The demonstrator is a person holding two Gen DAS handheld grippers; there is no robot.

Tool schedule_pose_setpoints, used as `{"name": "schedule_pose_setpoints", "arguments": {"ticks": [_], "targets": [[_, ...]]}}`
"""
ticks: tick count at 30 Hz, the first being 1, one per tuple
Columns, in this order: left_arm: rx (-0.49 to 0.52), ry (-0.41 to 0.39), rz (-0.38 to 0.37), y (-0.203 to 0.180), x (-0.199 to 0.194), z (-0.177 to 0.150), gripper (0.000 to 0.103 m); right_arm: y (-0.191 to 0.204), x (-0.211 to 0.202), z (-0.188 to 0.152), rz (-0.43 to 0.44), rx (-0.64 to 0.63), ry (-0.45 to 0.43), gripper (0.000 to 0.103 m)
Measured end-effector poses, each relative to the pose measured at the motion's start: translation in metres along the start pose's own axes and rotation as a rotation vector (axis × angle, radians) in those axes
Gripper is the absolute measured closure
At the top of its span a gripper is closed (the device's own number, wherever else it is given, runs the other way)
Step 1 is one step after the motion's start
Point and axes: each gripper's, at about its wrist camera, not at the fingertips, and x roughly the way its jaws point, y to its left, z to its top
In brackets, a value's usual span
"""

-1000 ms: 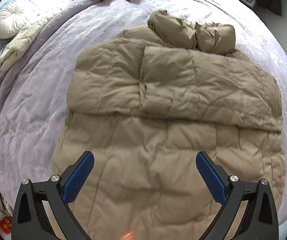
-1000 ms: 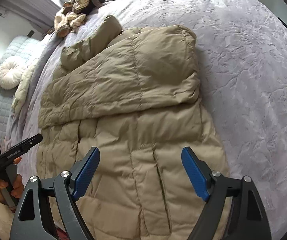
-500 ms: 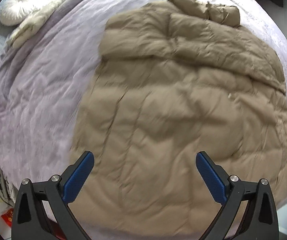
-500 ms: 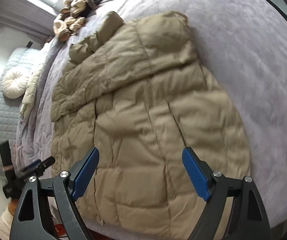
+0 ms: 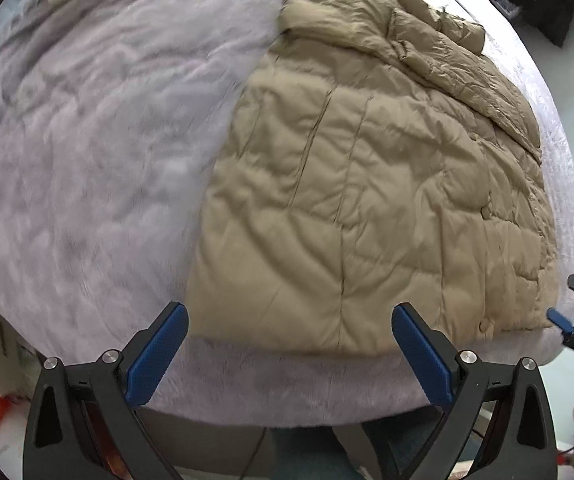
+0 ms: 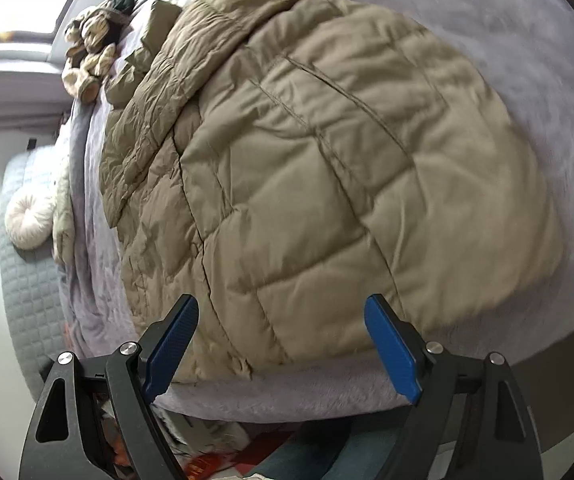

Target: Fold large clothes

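Note:
A tan quilted puffer coat [image 5: 375,184] lies spread on the lilac bedcover [image 5: 87,152], its sleeves folded across the top and its hem at the bed's near edge. My left gripper [image 5: 291,352] hovers open over that hem's left part, nothing between its blue pads. In the right wrist view the same coat [image 6: 327,168] fills the frame, and my right gripper [image 6: 283,344] stands open above the hem, empty. The right gripper's blue tip [image 5: 559,320] and the hand holding it show at the left view's right edge.
A round white cushion [image 6: 31,216] and a cream throw [image 6: 63,216] lie at the bed's head end. Plush toys [image 6: 91,52] sit at the far corner. The bed's near edge [image 5: 287,396] drops to a floor with clutter [image 6: 215,448] below.
Both grippers drew back from over the coat's body to its hem at the bed edge, staying open. The right view also rolled. The coat lies unchanged.

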Motion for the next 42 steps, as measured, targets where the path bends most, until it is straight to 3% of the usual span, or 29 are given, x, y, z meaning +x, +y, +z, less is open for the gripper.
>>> {"name": "schedule_pose_setpoints", "arguments": {"ticks": [12, 19, 23, 24, 25, 26, 27, 28, 29, 31, 33, 36, 42], "targets": [[-0.174, 0.129, -0.285, 0.018, 0.068, -0.025, 0.001, -0.070, 0.005, -0.021, 0.113, 0.264, 0.006, 0.016], [-0.145, 0.133, -0.293, -0.005, 0.090, -0.012, 0.001, -0.103, 0.024, -0.020, 0.134, 0.358, -0.007, 0.016], [-0.146, 0.102, -0.310, -0.013, 0.088, -0.001, 0.001, -0.111, 0.029, -0.013, 0.224, 0.408, -0.067, 0.016], [-0.146, 0.093, -0.311, -0.015, 0.086, 0.002, 0.006, -0.112, 0.030, -0.010, 0.247, 0.414, -0.076, 0.016], [-0.139, 0.088, -0.307, -0.016, 0.085, 0.004, 0.025, -0.112, 0.032, -0.007, 0.271, 0.421, -0.081, 0.016], [-0.129, 0.092, -0.296, -0.018, 0.084, 0.006, 0.037, -0.112, 0.034, -0.005, 0.295, 0.432, -0.088, 0.016], [-0.117, 0.103, -0.284, -0.019, 0.084, 0.007, 0.061, -0.112, 0.036, -0.004, 0.315, 0.443, -0.094, 0.016], [-0.112, 0.105, -0.298, -0.019, 0.082, 0.009, 0.078, -0.112, 0.036, -0.005, 0.327, 0.460, -0.103, 0.016], [-0.111, 0.099, -0.316, -0.019, 0.080, 0.010, 0.082, -0.114, 0.037, -0.006, 0.335, 0.475, -0.110, 0.019], [-0.103, 0.076, -0.332, -0.018, 0.068, 0.015, 0.086, -0.116, 0.038, -0.007, 0.367, 0.512, -0.116, 0.039], [-0.100, 0.052, -0.347, -0.016, 0.054, 0.017, 0.086, -0.118, 0.039, -0.007, 0.365, 0.543, -0.104, 0.088], [-0.089, 0.004, -0.362, -0.018, 0.027, 0.027, 0.086, -0.112, 0.032, -0.004, 0.374, 0.517, -0.104, 0.092], [-0.072, -0.128, -0.370, -0.028, -0.031, 0.073, 0.086, -0.063, -0.005, 0.039, 0.386, 0.293, -0.109, 0.093]]}}
